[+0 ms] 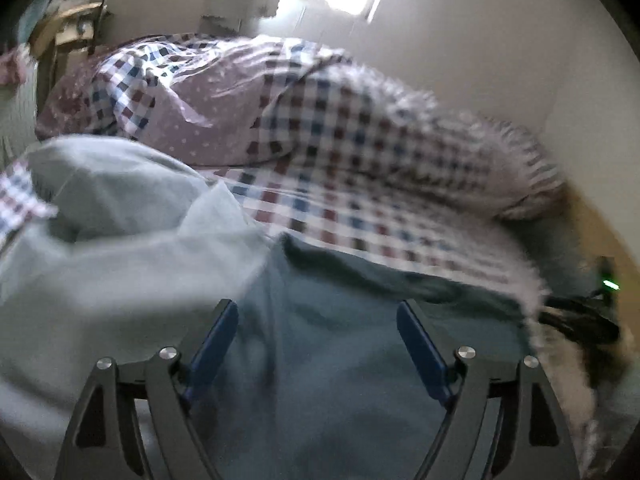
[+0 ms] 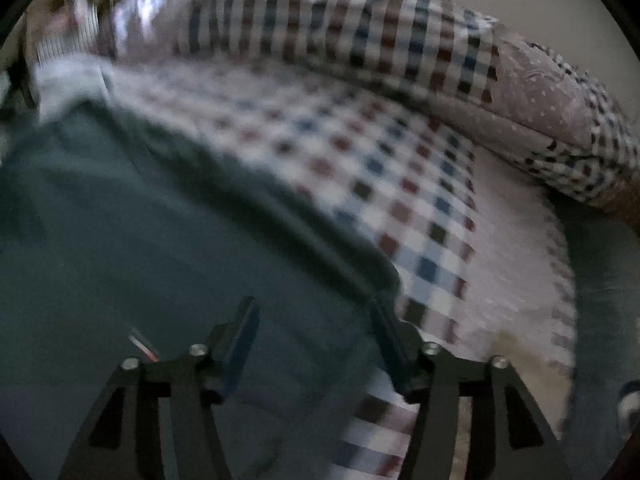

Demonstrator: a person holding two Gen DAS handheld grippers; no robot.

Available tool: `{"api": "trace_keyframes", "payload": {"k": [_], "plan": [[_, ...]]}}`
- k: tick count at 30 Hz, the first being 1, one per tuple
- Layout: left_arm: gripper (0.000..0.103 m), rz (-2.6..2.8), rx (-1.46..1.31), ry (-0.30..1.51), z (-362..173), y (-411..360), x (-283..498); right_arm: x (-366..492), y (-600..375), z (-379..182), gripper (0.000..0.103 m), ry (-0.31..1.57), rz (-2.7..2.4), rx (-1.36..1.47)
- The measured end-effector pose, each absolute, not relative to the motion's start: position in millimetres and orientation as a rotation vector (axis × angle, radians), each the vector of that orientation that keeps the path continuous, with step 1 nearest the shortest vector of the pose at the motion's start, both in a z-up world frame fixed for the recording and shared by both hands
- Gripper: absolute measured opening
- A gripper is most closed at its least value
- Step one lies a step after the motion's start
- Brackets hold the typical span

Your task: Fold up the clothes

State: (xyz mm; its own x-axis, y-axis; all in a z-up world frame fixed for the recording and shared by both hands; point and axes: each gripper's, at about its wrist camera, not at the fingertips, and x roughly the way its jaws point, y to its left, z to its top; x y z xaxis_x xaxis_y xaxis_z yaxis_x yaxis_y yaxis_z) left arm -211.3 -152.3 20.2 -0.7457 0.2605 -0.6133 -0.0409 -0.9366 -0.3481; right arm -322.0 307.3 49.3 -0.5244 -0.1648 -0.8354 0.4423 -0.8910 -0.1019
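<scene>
Blue-grey garment spread on a checked bed, both grippers above it.

The left gripper and right gripper hover, jaws released, over the blue-grey garment on the checked bedsheet; a rumpled duvet lies behind.

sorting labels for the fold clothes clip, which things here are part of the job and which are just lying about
Part of the job:
dark teal garment
pale blue garment
left gripper
right gripper

Lying about:
checked duvet
checked bedsheet
</scene>
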Motion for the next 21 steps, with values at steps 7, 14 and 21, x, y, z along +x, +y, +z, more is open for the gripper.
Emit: {"api": "trace_keyframes", "payload": {"k": [7,14,21], "plan": [[0.085,2.65,-0.972,-0.525,2,-116,-119,-369,280,41,0.066,0.173,-2.486,1.298],[0.085,2.578,-0.92,-0.425,-19,-94,-92,-405,241,8,0.066,0.253,-2.505,1.372],[0.085,2.568,-0.946,-0.453,-28,-95,-93,-428,218,-21,0.066,0.39,-2.404,1.411]]}}
